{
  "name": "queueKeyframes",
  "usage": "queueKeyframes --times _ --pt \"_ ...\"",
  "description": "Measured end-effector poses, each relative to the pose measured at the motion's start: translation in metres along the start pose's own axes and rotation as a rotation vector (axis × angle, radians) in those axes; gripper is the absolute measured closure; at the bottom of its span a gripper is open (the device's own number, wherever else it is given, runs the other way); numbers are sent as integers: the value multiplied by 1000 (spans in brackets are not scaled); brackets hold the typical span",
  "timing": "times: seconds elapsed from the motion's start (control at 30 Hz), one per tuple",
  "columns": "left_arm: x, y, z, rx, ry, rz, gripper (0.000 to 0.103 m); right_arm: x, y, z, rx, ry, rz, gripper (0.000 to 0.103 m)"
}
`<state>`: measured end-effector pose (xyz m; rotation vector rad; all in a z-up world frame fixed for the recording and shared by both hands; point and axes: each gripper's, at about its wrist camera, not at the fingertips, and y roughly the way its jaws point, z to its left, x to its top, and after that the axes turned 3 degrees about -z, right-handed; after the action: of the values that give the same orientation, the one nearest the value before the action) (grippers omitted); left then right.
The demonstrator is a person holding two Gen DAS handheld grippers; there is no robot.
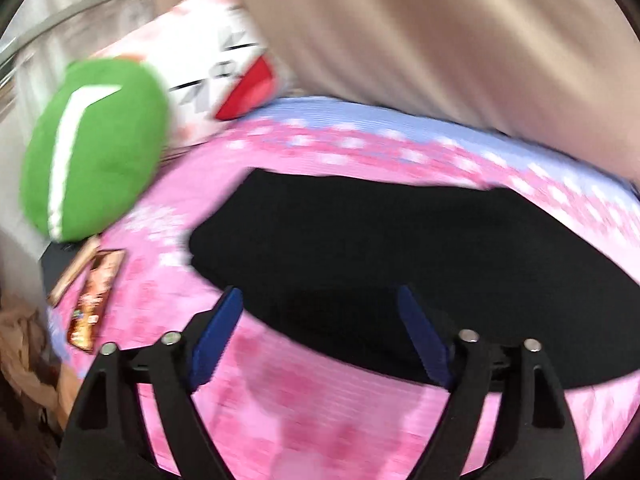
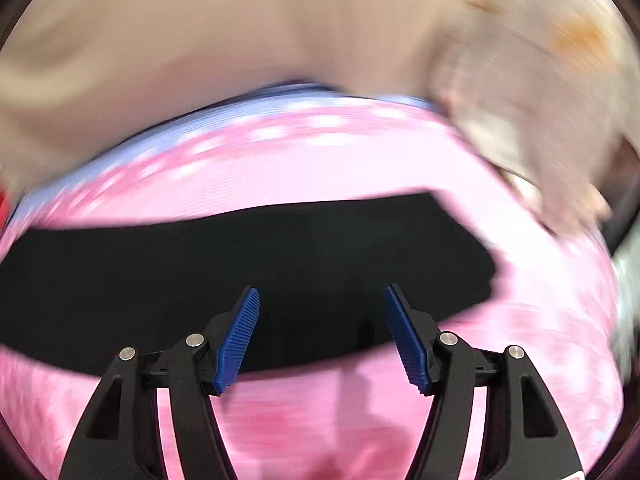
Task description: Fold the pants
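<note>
The black pants (image 1: 400, 248) lie flat on a pink flowered bedspread (image 1: 320, 420), stretched sideways as a long dark band. In the left wrist view their left end lies just ahead of my left gripper (image 1: 320, 296), which is open and empty above the near edge. In the right wrist view the pants (image 2: 240, 264) run from the left edge to a right end right of centre. My right gripper (image 2: 320, 292) is open and empty, hovering over the near edge of the pants. Both views are motion-blurred.
A green plush cushion (image 1: 96, 152) and a white and red pillow (image 1: 228, 64) lie at the back left of the bed. A book or packet (image 1: 96, 296) lies at the left edge. Beige fabric (image 1: 440, 40) fills the background; it also shows in the right wrist view (image 2: 240, 32).
</note>
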<state>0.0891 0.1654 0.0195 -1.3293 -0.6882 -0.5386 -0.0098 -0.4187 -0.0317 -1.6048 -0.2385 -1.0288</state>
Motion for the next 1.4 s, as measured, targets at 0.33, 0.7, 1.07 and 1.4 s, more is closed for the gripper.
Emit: queueKeyframes --times 0.33,0.7,1.07,1.4 --pt "-31 -12 -130 -102 185 40 19 26 66 -83 10 -35 75 85" --pt "-35 -18 -185 -101 264 27 16 40 75 -99 -90 -106 47 74" --pt "-41 -20 -201 -135 284 37 16 70 87 -76 109 -134 76 37" --pt "-38 -18 -199 -102 292 34 13 86 73 -59 51 -204 -33 96"
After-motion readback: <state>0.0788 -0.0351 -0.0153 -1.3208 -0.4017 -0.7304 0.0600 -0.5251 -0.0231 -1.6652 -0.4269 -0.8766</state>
